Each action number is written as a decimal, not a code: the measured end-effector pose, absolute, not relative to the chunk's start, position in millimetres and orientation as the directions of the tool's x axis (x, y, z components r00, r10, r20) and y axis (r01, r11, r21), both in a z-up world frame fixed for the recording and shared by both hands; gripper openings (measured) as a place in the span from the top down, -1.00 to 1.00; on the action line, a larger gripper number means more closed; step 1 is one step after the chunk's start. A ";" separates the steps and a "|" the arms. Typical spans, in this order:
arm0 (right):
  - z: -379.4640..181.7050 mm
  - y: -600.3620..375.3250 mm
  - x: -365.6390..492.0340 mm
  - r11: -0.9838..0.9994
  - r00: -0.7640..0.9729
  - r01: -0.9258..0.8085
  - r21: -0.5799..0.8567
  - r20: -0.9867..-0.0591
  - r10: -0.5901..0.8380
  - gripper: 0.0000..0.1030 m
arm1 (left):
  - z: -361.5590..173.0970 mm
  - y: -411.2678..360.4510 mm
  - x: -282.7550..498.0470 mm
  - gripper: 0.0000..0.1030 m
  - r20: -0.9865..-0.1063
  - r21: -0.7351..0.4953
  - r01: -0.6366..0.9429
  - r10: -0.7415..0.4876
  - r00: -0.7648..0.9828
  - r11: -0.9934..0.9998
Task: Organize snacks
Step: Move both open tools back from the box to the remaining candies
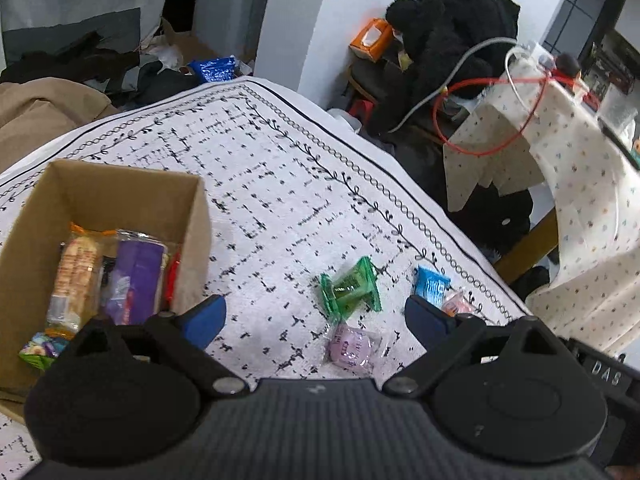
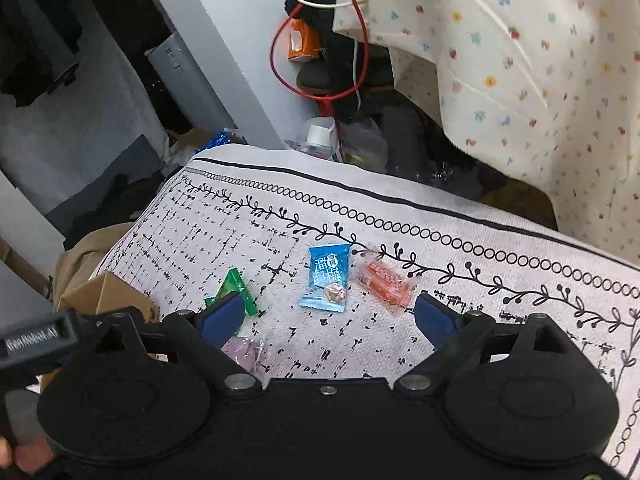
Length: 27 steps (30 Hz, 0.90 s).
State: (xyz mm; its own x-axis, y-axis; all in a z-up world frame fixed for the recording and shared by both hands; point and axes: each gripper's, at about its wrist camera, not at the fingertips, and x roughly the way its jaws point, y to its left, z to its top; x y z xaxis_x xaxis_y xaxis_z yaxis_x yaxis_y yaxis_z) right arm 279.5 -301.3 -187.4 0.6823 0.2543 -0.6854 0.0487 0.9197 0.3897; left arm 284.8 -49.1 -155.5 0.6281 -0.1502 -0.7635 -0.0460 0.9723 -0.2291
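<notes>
Left wrist view: the left gripper (image 1: 314, 314) hangs wide open and empty above the patterned desk (image 1: 280, 168). A green packet (image 1: 351, 287) and a purple packet (image 1: 352, 346) lie loose between its fingers, beside a cardboard box (image 1: 192, 220) already holding snacks. Right wrist view: the right gripper (image 2: 326, 314), wide open and holding nothing, hovers over a blue packet (image 2: 326, 278) and a pink packet (image 2: 384, 282). The wrappers look light, crinkly and slippery; pinching across the middle should hold best. Nothing blocks them.
</notes>
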 end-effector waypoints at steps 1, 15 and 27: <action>-190.2 -302.3 281.5 0.919 0.682 0.052 0.391 -0.687 0.253 -0.77 | -158.4 -53.1 285.3 -0.85 -0.764 -0.218 -0.041 -0.145 0.629 0.975; -222.0 -315.3 302.4 0.901 0.642 0.077 0.426 -0.713 0.282 -0.73 | -198.5 -91.1 299.5 -0.82 -0.801 -0.116 0.009 -0.099 0.591 0.993; -242.7 -318.7 316.3 0.900 0.609 0.081 0.428 -0.736 0.295 -0.72 | -220.3 -107.9 311.4 -0.55 -0.823 -0.086 0.023 -0.084 0.562 0.996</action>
State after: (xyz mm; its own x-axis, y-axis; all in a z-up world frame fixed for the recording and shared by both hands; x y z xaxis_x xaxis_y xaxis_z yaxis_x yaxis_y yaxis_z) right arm 316.3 -318.7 -242.7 0.6090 0.2949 -0.7363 0.0810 0.9003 0.4276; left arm 311.4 -107.9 -220.3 0.5621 -0.0839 -0.8228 0.0230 0.9960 -0.0858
